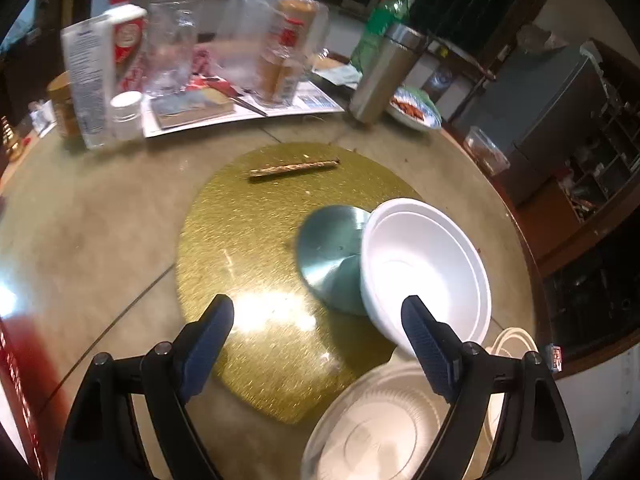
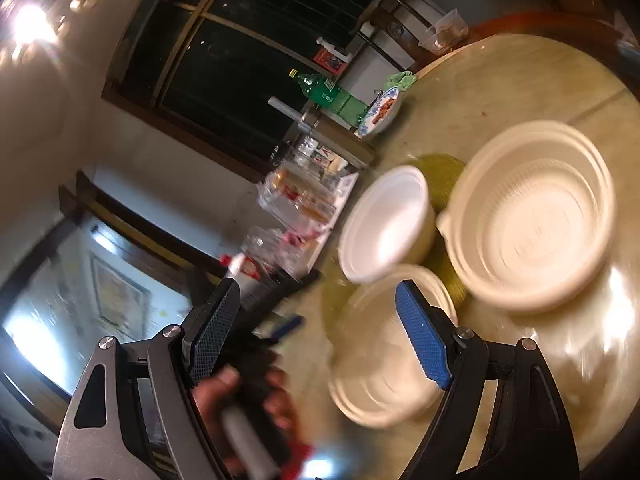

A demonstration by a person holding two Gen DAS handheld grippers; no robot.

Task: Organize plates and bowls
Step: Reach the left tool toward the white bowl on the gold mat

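Two cream bowls (image 2: 532, 216) (image 2: 384, 344) blur in the right view.

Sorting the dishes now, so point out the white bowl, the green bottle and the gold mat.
white bowl (image 1: 428, 264), left wrist view, inner wall
green bottle (image 1: 384, 20), left wrist view, upper body
gold mat (image 1: 240, 240), left wrist view, bare centre

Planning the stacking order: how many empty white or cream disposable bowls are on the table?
3: a white foam bowl tilted at the gold mat's edge, a large ribbed cream bowl beside it, and another ribbed bowl nearest the grippers. Others may be hidden.
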